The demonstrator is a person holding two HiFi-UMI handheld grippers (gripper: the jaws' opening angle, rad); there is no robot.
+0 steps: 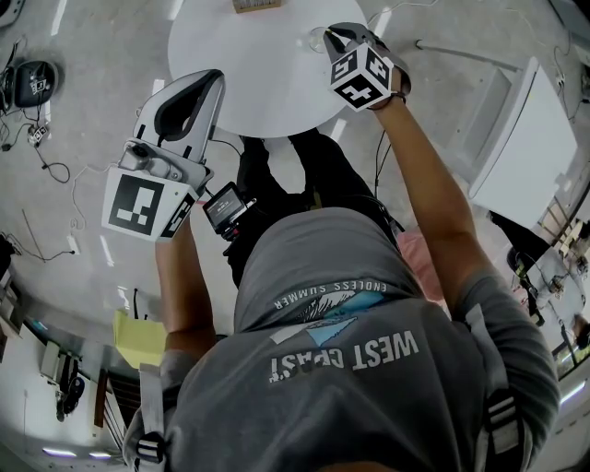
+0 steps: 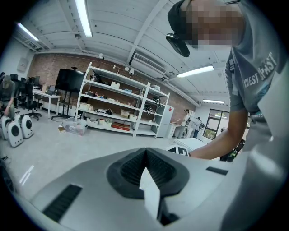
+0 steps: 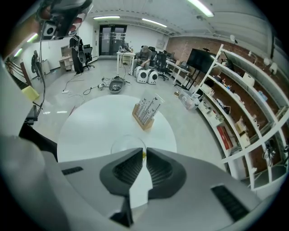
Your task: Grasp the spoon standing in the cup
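A clear cup (image 3: 128, 145) stands near the edge of the round white table (image 3: 99, 126), just beyond my right gripper's jaws. A small yellow piece of the spoon (image 3: 143, 154) shows in the narrow gap between the jaw tips, and my right gripper (image 3: 143, 152) is shut on it. In the head view the right gripper (image 1: 334, 37) reaches over the table's (image 1: 249, 64) right side beside the cup (image 1: 316, 40). My left gripper (image 1: 208, 85) hangs off the table's left edge, over the floor. Its jaws (image 2: 145, 152) are shut and hold nothing.
A wooden holder (image 3: 145, 113) with clear upright pieces stands at the table's far side (image 1: 255, 5). A white panel (image 1: 527, 147) leans at the right. Cables and a dark device (image 1: 33, 83) lie on the floor at the left. Metal shelves (image 3: 244, 103) line the wall.
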